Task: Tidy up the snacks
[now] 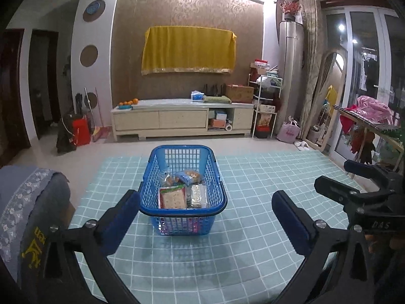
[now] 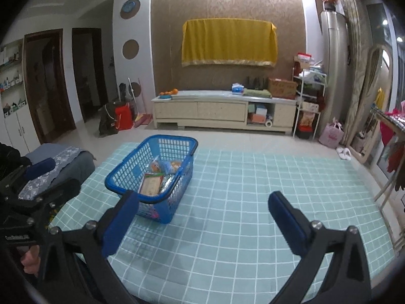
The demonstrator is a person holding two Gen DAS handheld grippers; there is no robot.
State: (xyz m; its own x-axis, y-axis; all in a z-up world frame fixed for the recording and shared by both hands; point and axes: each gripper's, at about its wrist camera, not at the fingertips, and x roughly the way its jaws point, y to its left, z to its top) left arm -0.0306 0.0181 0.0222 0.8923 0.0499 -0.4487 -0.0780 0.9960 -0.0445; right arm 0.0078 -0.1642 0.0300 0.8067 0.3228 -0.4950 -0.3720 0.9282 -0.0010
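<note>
A blue plastic basket (image 1: 152, 177) stands on a table with a teal checked cloth (image 1: 253, 190). It holds several snack packs: a red-and-green cracker pack (image 1: 172, 197), a clear wrapped pack (image 1: 198, 195) and a blue bag (image 1: 188, 176). My left gripper (image 1: 206, 212) is open and empty, just in front of the basket. My right gripper (image 2: 203, 215) is open and empty, to the right of the basket (image 2: 121, 174), over bare cloth (image 2: 265, 190). It also shows at the right edge of the left wrist view (image 1: 336, 177). The left gripper (image 2: 48, 177) appears at the left edge of the right wrist view.
A grey cloth-covered seat (image 1: 30, 197) sits left of the table. Beyond the table are a cream TV cabinet (image 1: 182, 119), a yellow-draped screen (image 1: 188, 49), a cluttered rack (image 1: 265, 101) and a clothes rail (image 1: 367, 121) at the right.
</note>
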